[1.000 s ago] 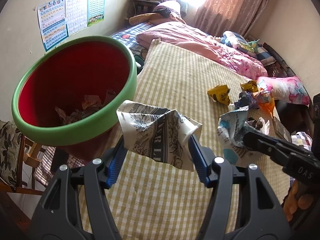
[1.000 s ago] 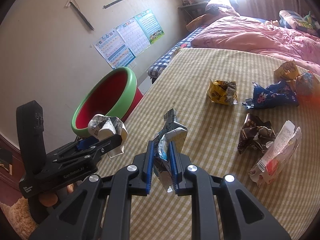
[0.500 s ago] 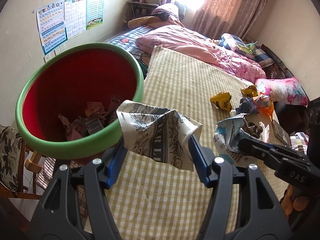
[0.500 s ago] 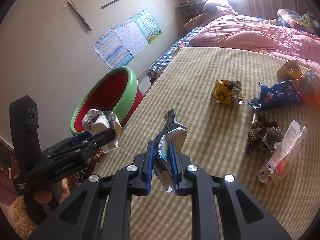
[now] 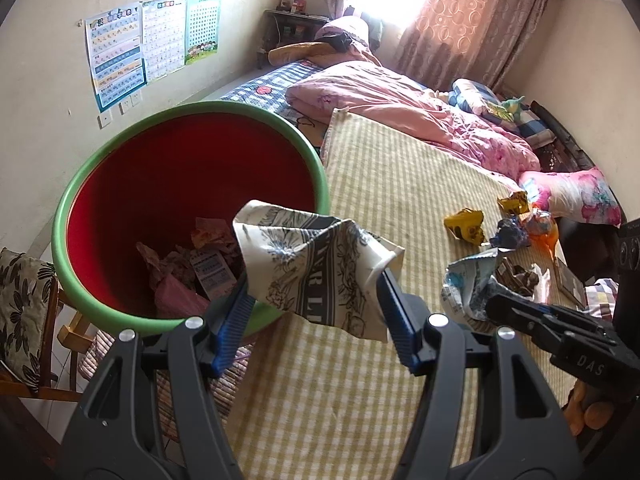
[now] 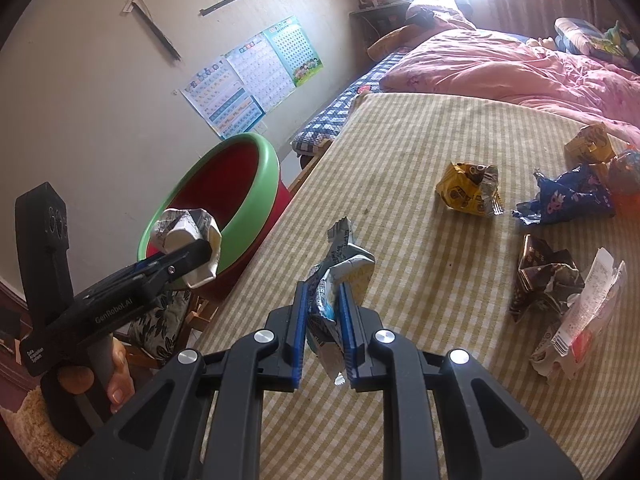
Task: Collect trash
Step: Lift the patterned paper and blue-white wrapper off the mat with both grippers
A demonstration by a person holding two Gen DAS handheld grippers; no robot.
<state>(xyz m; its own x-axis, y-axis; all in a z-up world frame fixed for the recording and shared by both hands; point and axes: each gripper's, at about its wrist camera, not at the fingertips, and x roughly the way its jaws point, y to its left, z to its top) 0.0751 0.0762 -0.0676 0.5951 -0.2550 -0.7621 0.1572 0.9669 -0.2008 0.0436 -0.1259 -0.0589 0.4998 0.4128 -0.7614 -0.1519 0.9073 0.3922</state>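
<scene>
The left gripper (image 5: 316, 280) is pinching a crumpled paper cup (image 5: 316, 268) printed with grey-blue lettering, its blue pads pressing the cup's two sides, and it is hanging just in front of and slightly over the near rim of the bin (image 5: 192, 120). That bin, red inside with a green rim, is sitting straight ahead and to the left of this gripper; it is holding a small heap of crumpled paper, a pink scrap and a printed slip (image 5: 212, 274) at its bottom, and the cup is covering the nearest part of that heap. The right gripper (image 6: 324, 320) is squeezing a crushed white and blue wrapper (image 6: 340, 272) between nearly closed pads, hovering over the checked bed cover (image 6: 400, 160). Ahead of it and to its right more trash is lying on the cover: a yellow wrapper (image 6: 470, 192), a dark blue wrapper (image 6: 568, 200), a brown wrapper (image 6: 544, 276) and a white receipt-like packet (image 6: 580, 316), with another yellow packet (image 6: 588, 146) farther off. An orange item at the frame's right edge is being cut off and is too blurred to identify. Fingers (image 6: 116, 384) of the person's hand are showing under the left tool's handle, mostly hidden behind it.
</scene>
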